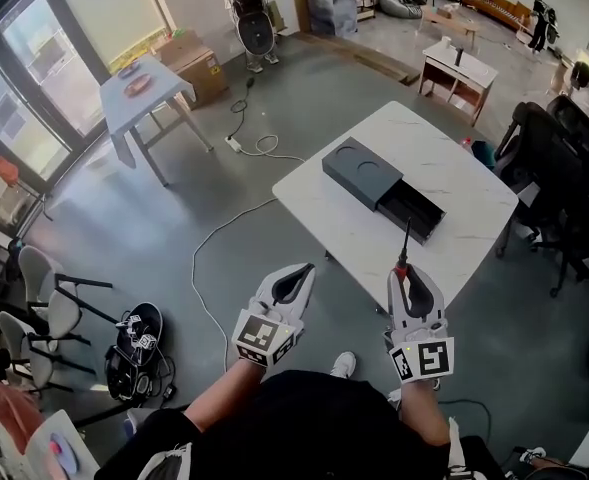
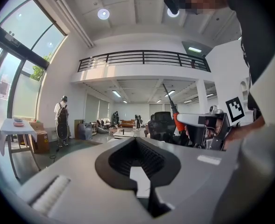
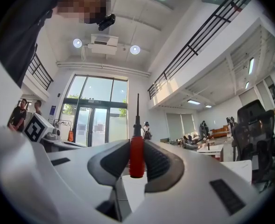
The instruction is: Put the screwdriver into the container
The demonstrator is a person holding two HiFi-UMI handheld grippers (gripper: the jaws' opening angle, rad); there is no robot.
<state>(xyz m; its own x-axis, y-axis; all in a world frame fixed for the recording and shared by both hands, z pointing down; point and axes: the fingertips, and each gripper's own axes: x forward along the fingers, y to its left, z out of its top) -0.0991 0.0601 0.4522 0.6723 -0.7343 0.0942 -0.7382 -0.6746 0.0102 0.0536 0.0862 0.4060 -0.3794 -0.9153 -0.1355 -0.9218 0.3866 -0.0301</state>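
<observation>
Red-handled screwdriver [image 3: 137, 158] stands clamped in the right hand-held gripper [image 3: 136, 143], short of the dark container [image 1: 379, 180] on the table [image 1: 324, 210]; its open drawer's inside is too dark to read. Left hand-held gripper [image 2: 136, 140] is closed, empty.

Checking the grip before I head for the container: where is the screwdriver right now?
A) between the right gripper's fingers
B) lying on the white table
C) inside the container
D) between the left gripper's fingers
A: the red handle of the screwdriver is clamped between the fingers of the right gripper, its shaft pointing away, while the left gripper holds nothing.
</observation>
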